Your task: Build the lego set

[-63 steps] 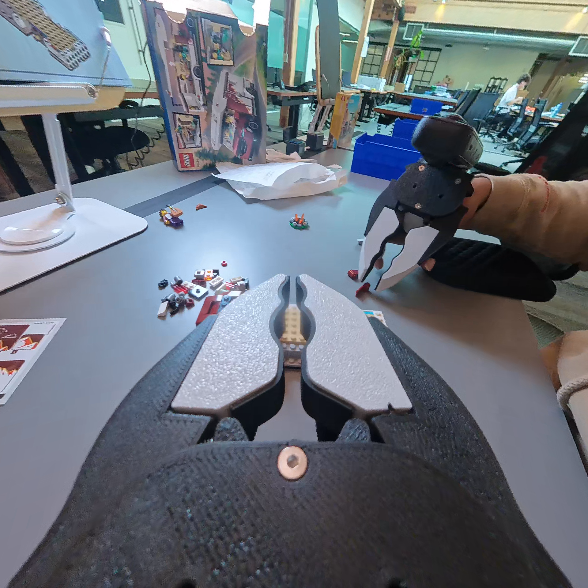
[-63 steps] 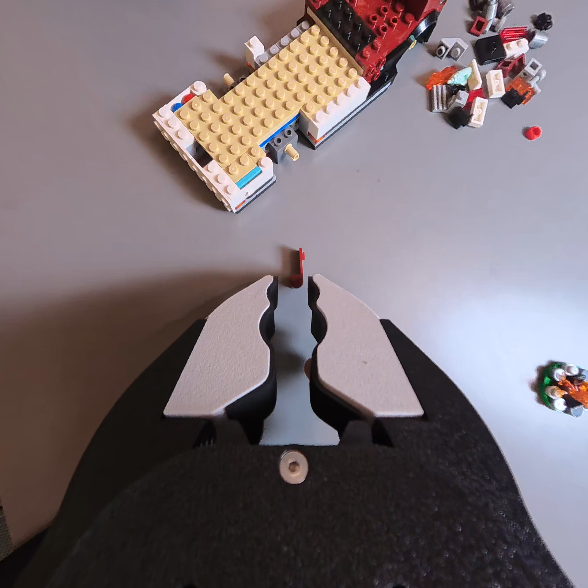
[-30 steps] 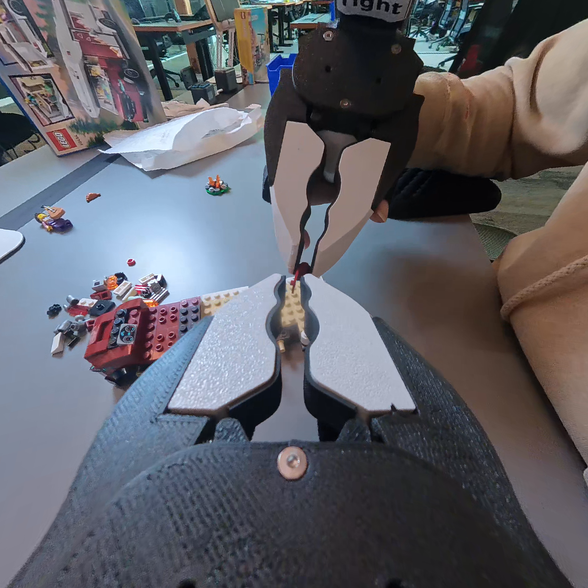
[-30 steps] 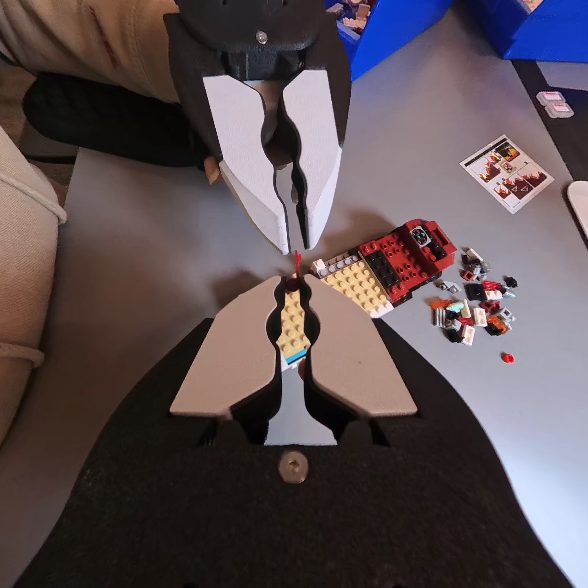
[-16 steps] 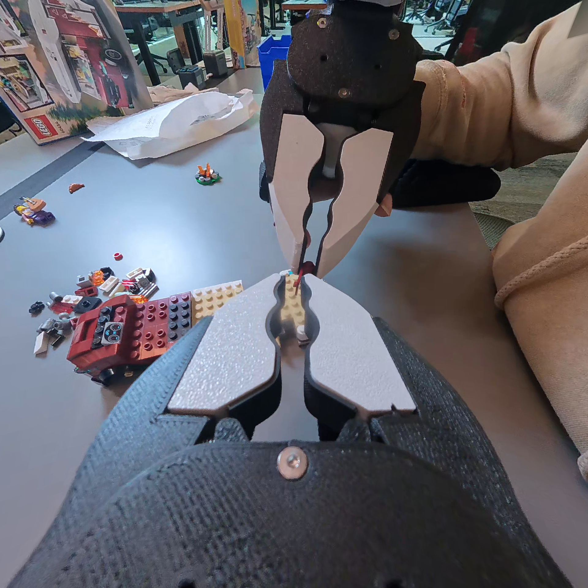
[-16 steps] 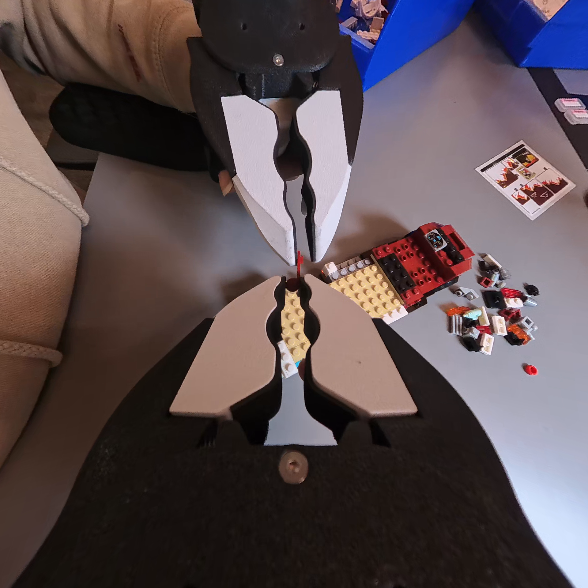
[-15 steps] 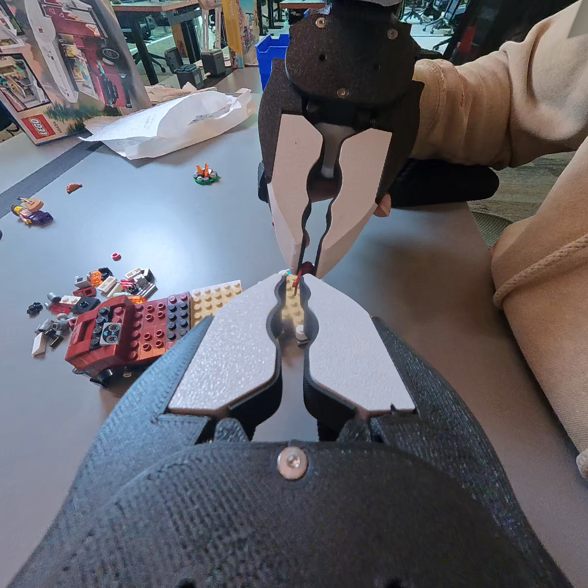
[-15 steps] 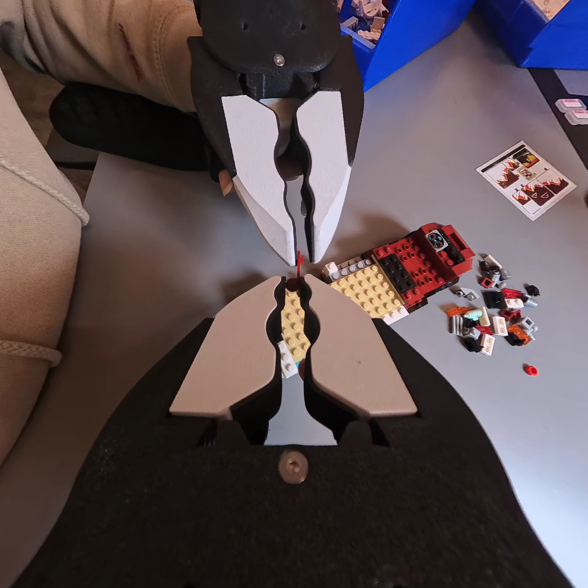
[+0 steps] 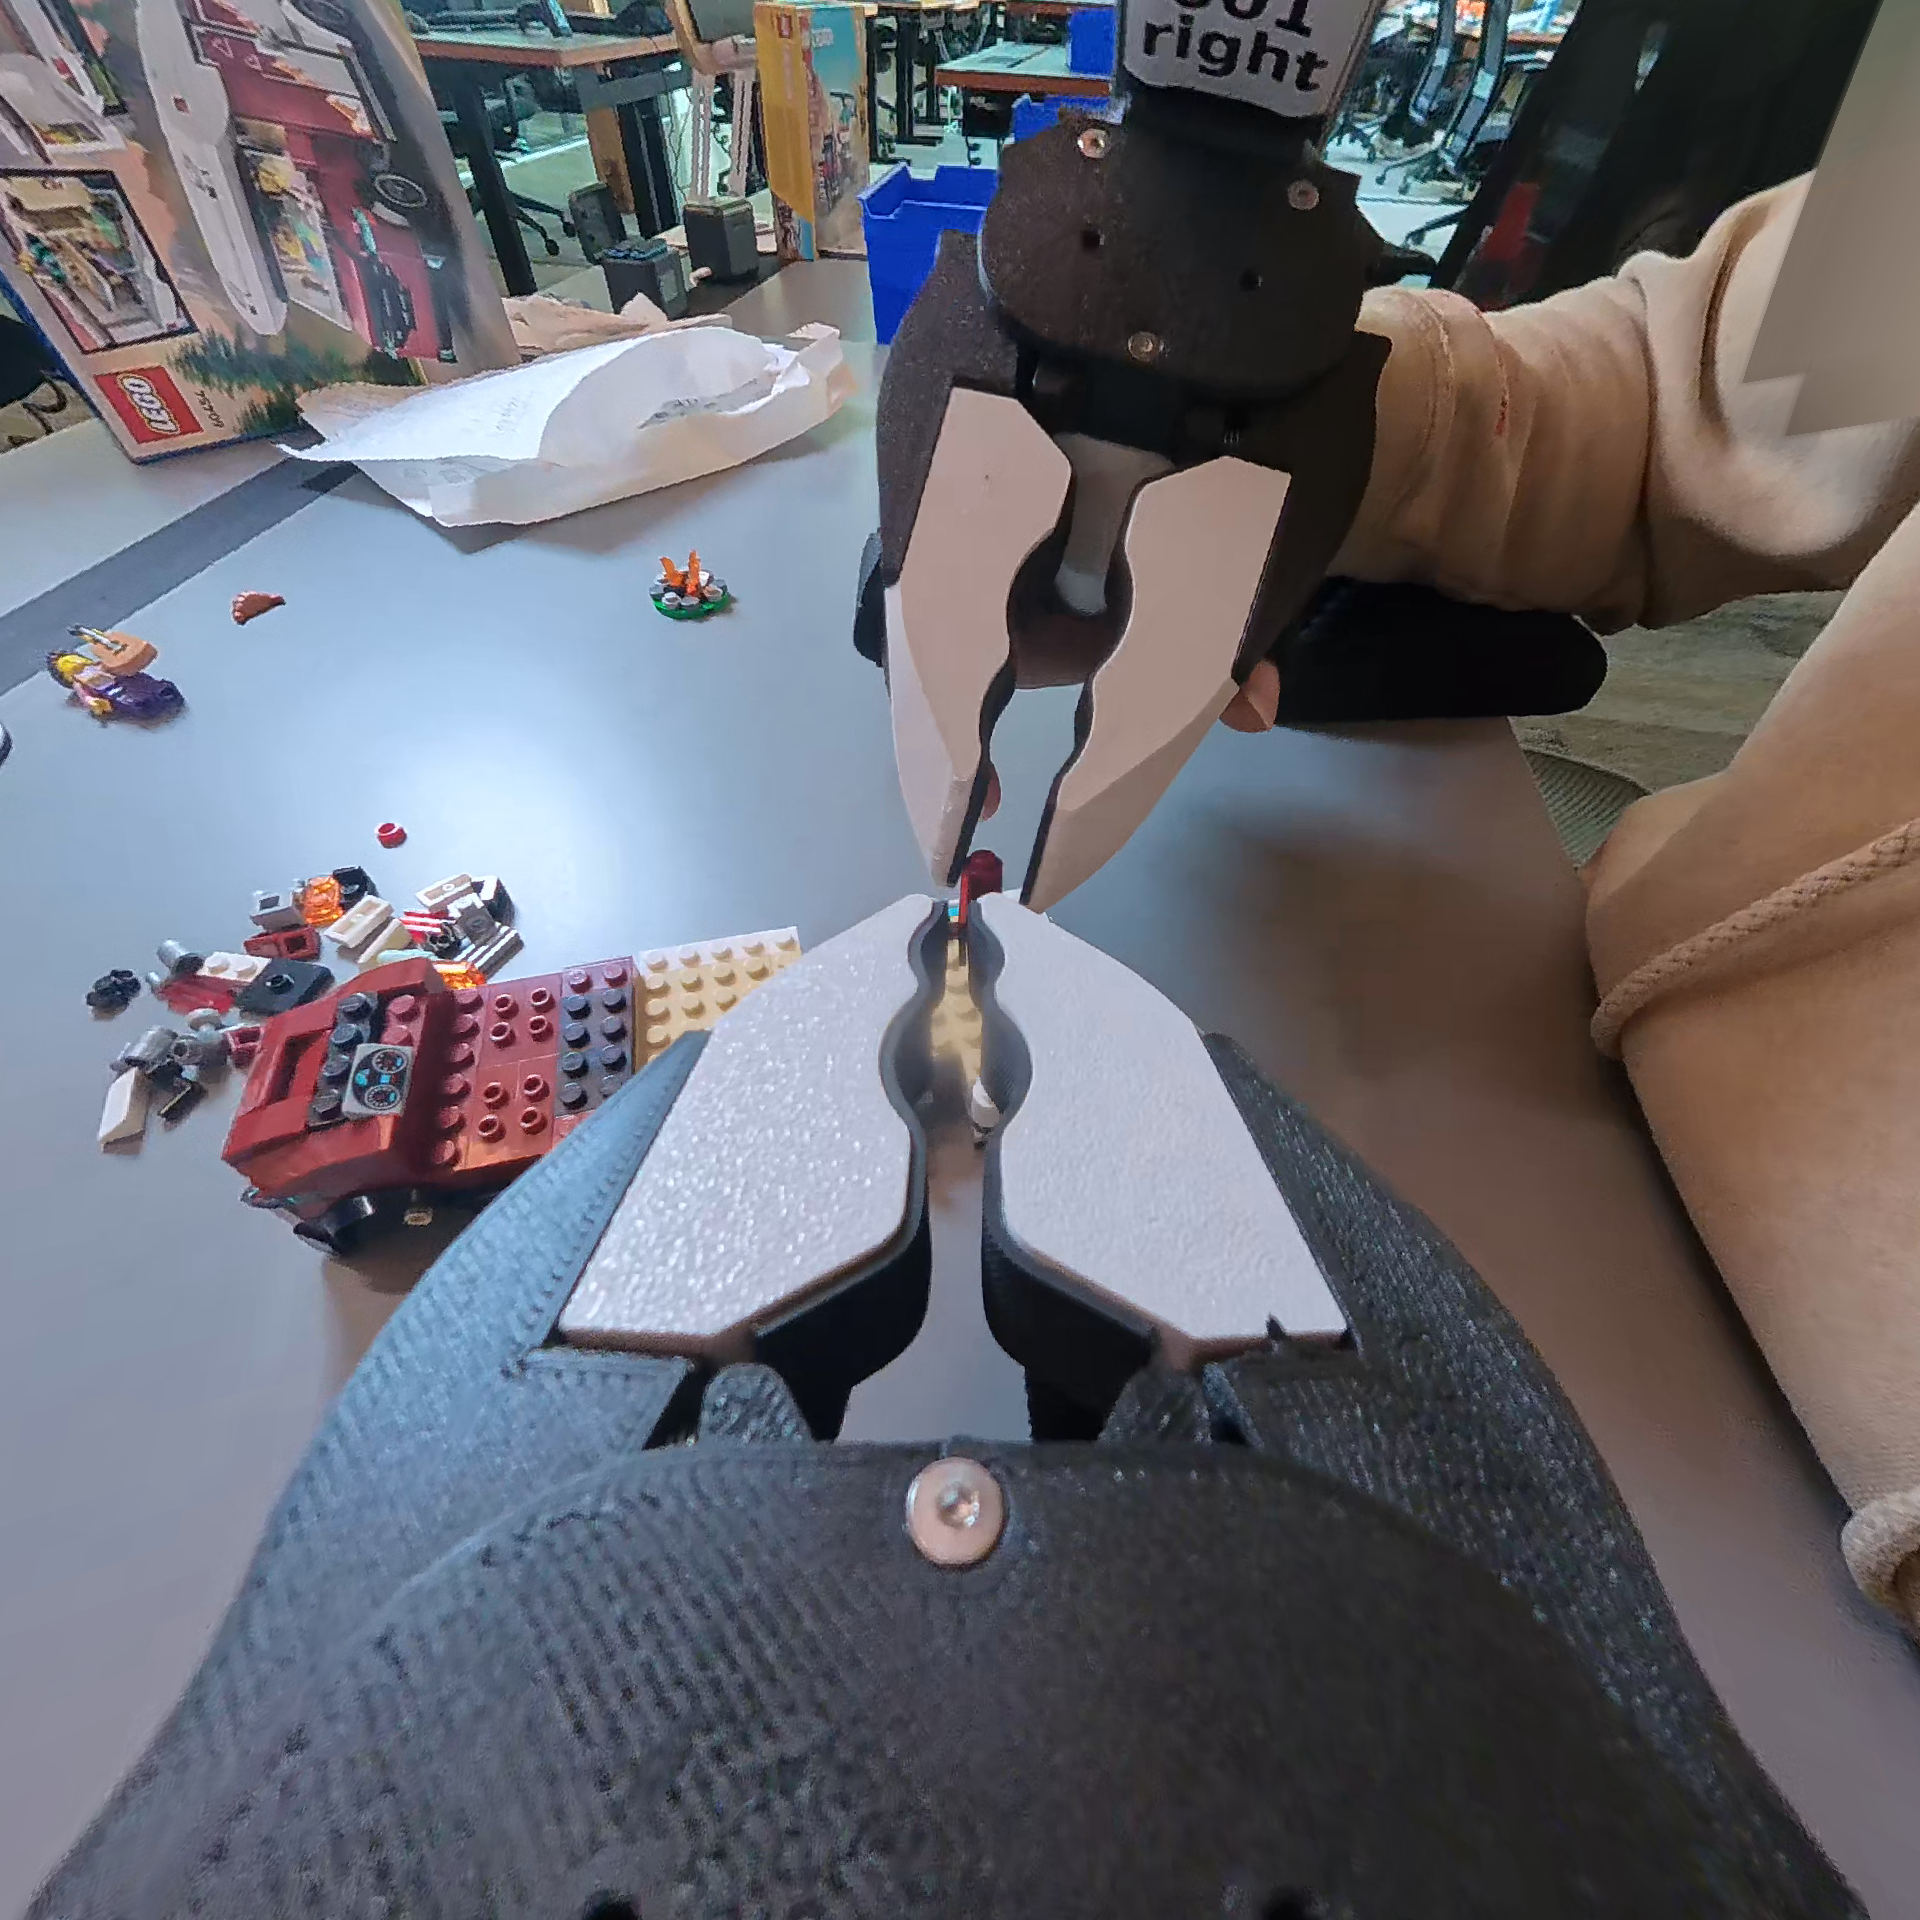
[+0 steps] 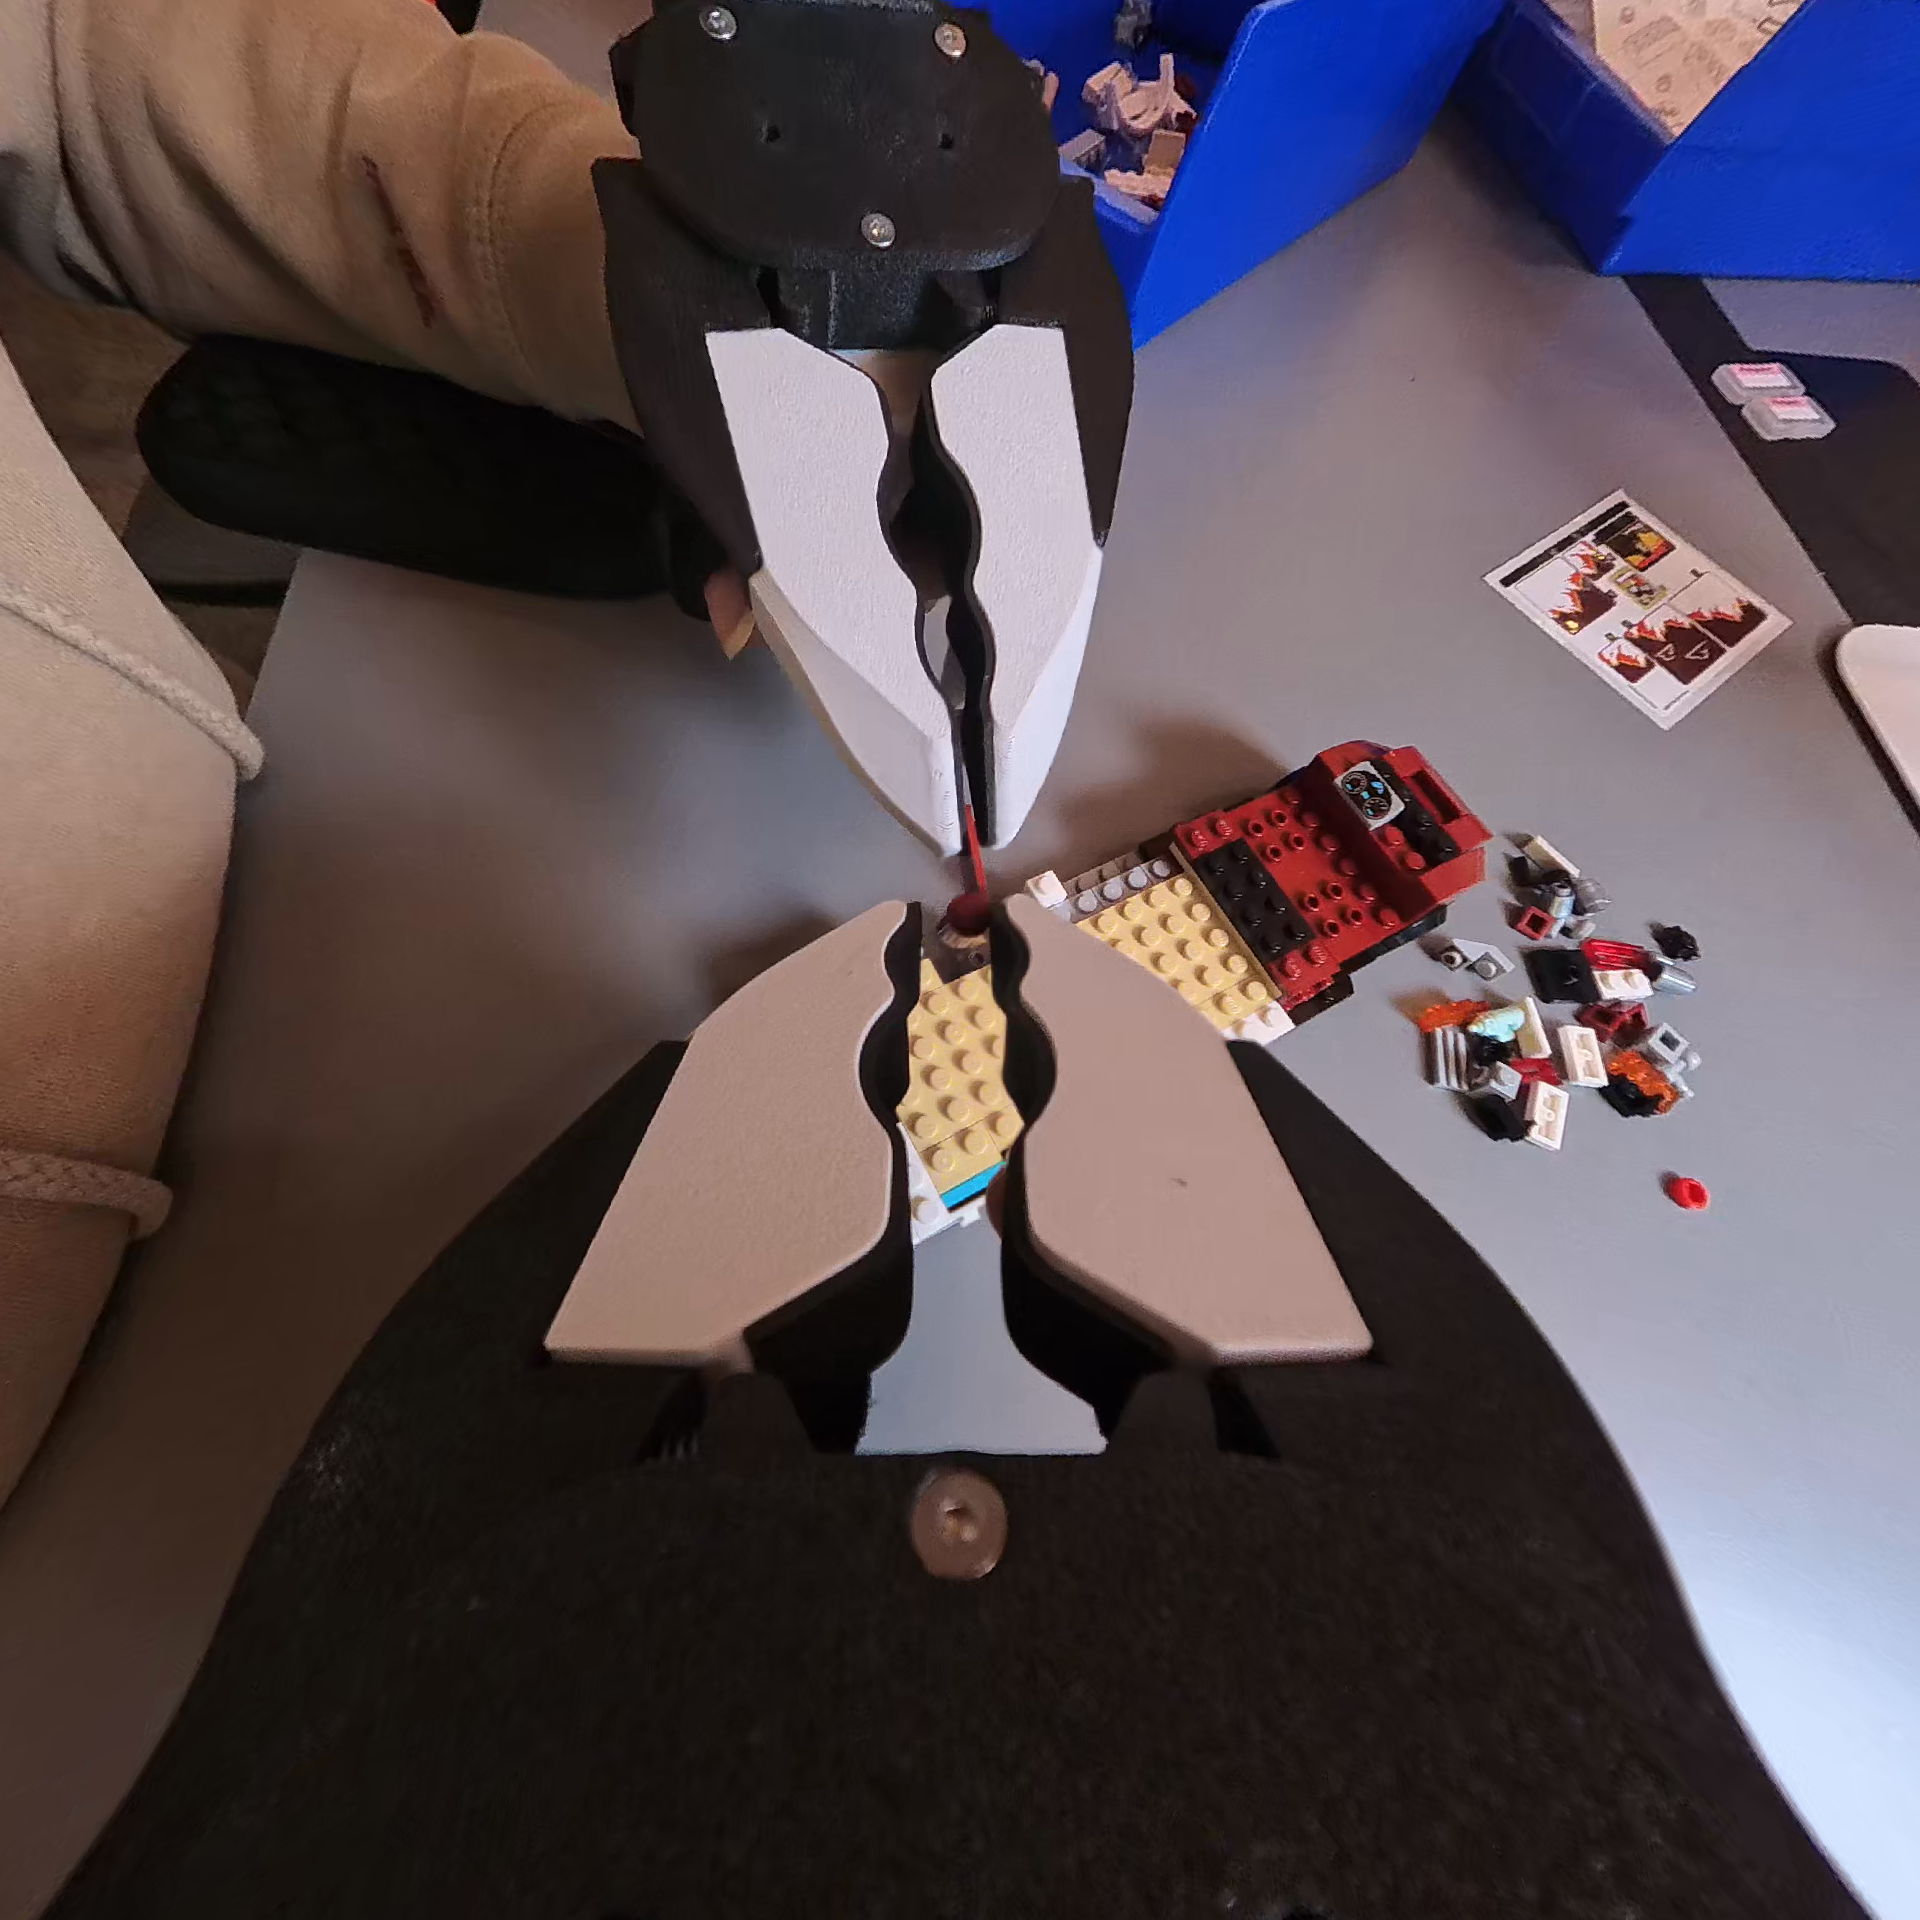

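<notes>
My left claw (image 10: 971,831) pinched the red lever (image 10: 974,868) | my right claw (image 10: 961,920) stood open around its knob (pads apart) | model (image 10: 1247,925) beneath, on table (image 10: 520,831)

Both views are bright under soft, even indoor light. The grey table (image 9: 582,727) shows a pale sheen, and diffuse shadows lie beneath the grippers. Wide-angle lenses bend the edges strongly; the near black housings and the far background look slightly soft.
</notes>
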`<action>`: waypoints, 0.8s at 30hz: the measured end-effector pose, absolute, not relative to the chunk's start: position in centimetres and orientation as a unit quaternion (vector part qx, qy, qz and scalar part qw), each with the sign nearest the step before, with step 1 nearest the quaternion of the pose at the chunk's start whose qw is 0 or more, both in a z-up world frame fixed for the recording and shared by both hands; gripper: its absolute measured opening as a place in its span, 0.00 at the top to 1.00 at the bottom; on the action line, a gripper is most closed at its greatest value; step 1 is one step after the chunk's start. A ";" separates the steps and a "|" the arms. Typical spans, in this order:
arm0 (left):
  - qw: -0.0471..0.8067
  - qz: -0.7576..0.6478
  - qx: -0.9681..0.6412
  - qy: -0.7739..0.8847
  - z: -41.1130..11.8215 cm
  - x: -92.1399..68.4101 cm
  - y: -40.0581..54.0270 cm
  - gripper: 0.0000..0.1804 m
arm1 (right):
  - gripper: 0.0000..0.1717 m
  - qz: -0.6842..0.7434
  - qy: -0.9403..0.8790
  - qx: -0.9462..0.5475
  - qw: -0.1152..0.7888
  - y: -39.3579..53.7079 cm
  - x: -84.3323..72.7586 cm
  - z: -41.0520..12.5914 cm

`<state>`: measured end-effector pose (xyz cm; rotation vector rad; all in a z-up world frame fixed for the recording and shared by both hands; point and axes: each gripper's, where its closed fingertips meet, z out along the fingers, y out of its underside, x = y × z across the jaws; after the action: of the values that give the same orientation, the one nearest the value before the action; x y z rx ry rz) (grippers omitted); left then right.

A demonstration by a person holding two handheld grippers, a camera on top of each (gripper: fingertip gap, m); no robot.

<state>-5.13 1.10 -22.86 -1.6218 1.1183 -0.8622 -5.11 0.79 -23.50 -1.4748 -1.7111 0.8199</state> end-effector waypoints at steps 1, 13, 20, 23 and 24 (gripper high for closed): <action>0.476 -0.357 -0.665 0.451 -22.8 -5.2 1.2 0.98 | 0.92 0.316 -0.663 -0.573 0.365 0.9 -5.1 -23.5; 0.478 -0.335 -0.667 0.463 -23.2 -5.5 1.4 0.98 | 0.95 0.319 -0.656 -0.573 0.375 1.1 -5.4 -23.4; 0.472 -0.336 -0.671 0.463 -23.3 -5.6 1.5 0.98 | 0.95 0.317 -0.654 -0.576 0.374 1.3 -5.5 -23.6; 0.492 -0.326 -0.673 0.445 -22.7 -6.3 2.4 0.98 | 0.95 0.317 -0.638 -0.585 0.387 2.3 -5.7 -23.1; 0.504 -0.320 -0.678 0.429 -22.5 -6.9 3.2 0.98 | 0.93 0.313 -0.635 -0.588 0.391 2.8 -5.7 -22.8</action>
<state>-6.93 3.16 -22.45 -1.6365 1.0365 -0.7732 -5.73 2.78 -22.82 -1.4930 -1.6133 0.7951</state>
